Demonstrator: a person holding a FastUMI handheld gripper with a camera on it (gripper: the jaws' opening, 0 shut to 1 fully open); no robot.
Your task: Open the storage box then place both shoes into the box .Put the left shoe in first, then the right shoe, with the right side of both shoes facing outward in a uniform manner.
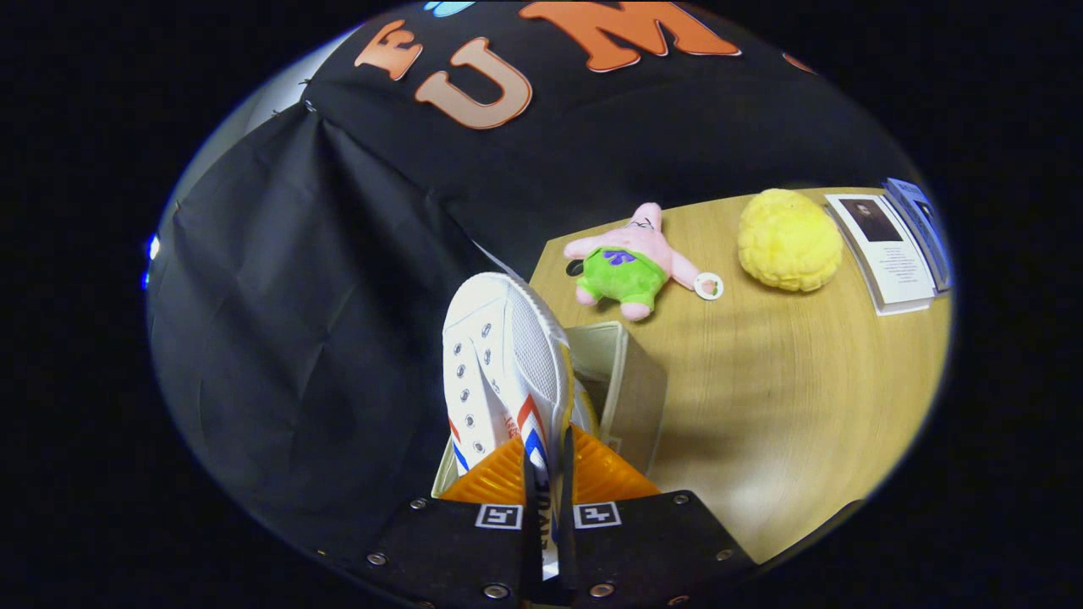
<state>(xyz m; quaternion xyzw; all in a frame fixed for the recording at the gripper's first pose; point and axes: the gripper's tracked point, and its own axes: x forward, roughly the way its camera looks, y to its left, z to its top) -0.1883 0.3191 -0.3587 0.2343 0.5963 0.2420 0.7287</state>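
Observation:
A white canvas shoe (501,364) with red and blue stripes stands on its side between my fingers, toe pointing away from me. My gripper (548,474) is shut on the shoe's heel part, both fingers pressing its side wall. Just beyond and under the shoe sits the open beige storage box (628,381) on the wooden table (787,406); the shoe hangs over the box's opening. The inside of the box is mostly hidden by the shoe and the fingers.
A pink and green starfish plush (633,264) lies on the table beyond the box. A yellow fluffy ball (788,240) sits farther right, with a leaflet (884,249) and a booklet beside it. The black cloth wall hangs at the left.

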